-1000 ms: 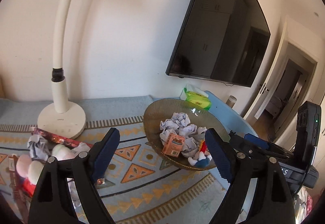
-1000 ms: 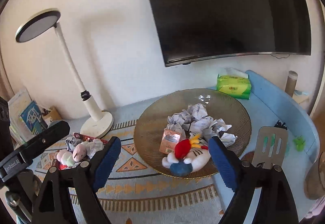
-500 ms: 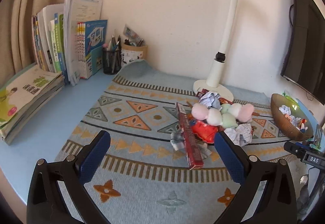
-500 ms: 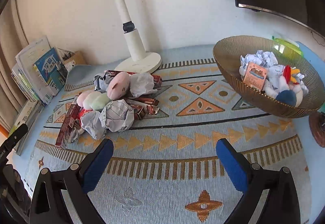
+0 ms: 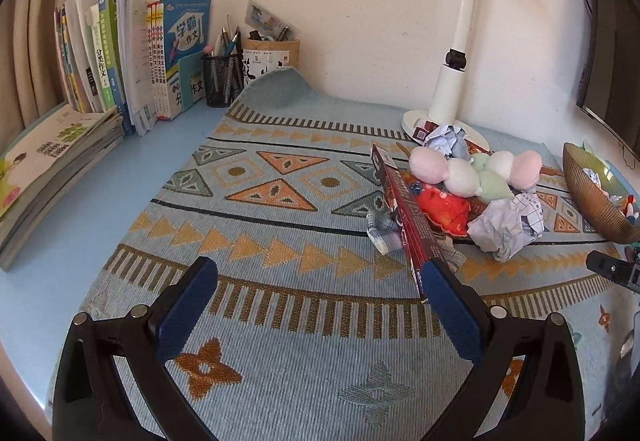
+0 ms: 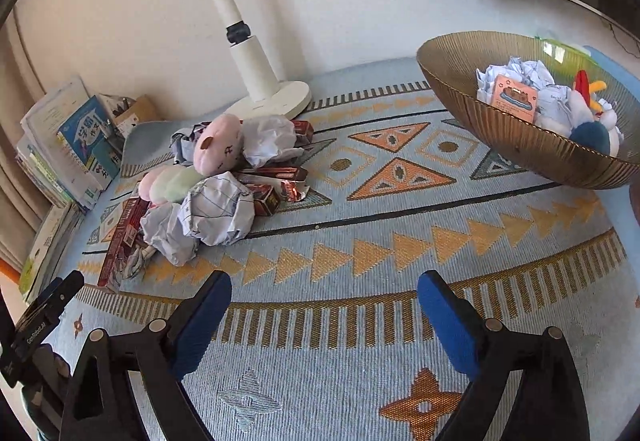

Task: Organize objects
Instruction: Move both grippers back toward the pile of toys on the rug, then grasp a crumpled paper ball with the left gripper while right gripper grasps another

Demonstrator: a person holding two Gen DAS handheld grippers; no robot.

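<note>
Jaws of left gripper point(image 5: 320, 283) and right gripper point(image 6: 324, 295) both apart, empty, low in frame. Both views have swung off the bowl point(image 6: 500, 129), now right edge, onto the pile point(image 5: 460, 189) at centre-right; next pick likely there.

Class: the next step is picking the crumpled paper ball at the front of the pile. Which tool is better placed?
Probably the right tool: open, with the crumpled paper ball just ahead. The left tool sits behind the long red box.

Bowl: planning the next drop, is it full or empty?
Partly full: the bowl holds paper balls, a card and a plush toy.
</note>
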